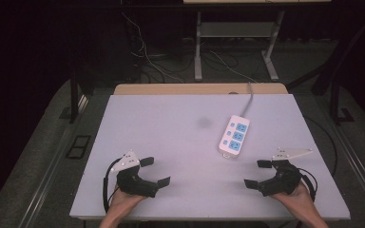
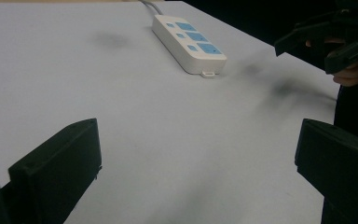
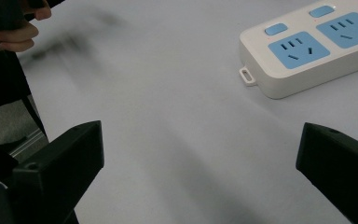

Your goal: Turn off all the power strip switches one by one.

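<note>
A white plastic power strip [image 1: 234, 136], oblong with rounded corners and three blue socket faces, lies flat right of centre on the matte pale-grey worktop [image 1: 171, 142], its grey cable [image 1: 249, 99] trailing over the far edge. The left hand-held gripper [image 1: 154, 172] and right hand-held gripper [image 1: 257, 174] rest near the front edge, jaws apart, empty, nothing between them and the strip.

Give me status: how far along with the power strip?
Nothing looks done yet. The power strip lies flat on the table, untouched, its sockets bare. In hand: nothing; the left gripper and the right gripper both sit open near the front edge, the right one closer to the strip. All handling remains.
</note>
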